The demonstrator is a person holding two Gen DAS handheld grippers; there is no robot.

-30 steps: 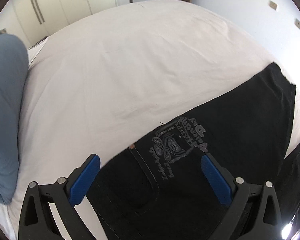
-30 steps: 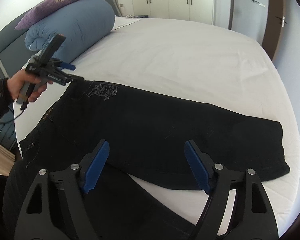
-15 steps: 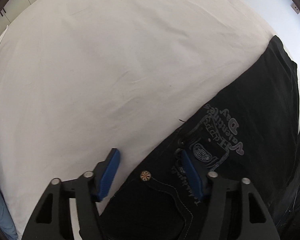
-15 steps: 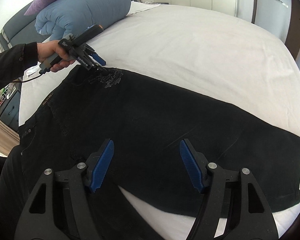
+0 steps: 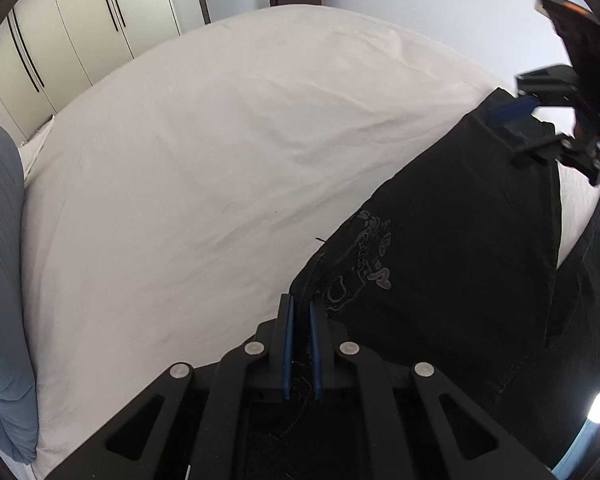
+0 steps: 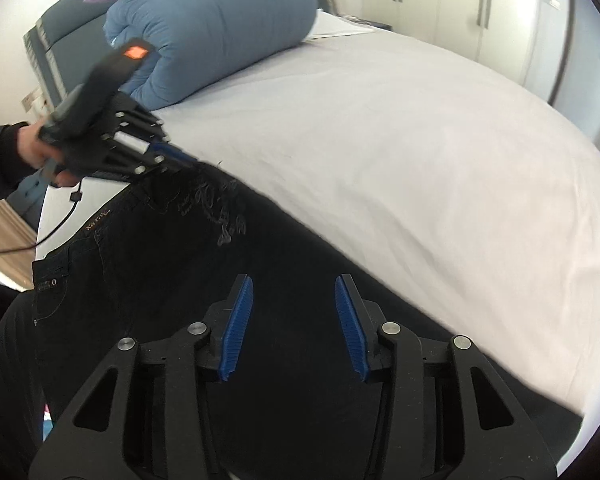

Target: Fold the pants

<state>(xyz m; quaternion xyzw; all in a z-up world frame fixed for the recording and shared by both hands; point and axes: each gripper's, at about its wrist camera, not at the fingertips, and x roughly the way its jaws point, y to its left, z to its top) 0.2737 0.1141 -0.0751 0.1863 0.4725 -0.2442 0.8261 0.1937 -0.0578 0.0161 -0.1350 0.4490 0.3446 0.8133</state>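
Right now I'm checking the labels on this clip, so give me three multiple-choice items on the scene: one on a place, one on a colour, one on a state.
1. Where do the black pants lie?
A. on the white bed sheet
B. on the floor
C. on a chair

2. What colour is the rolled duvet?
A. red
B. blue
C. green

3. How is the left gripper?
A. wide open above the sheet
B. shut on the pants' edge
C. holding the duvet

1 A: the pants spread across the sheet.
2 B: the roll beside the headboard is blue.
3 B: its pads have just closed, pinching black fabric; the right gripper is open over the pants.
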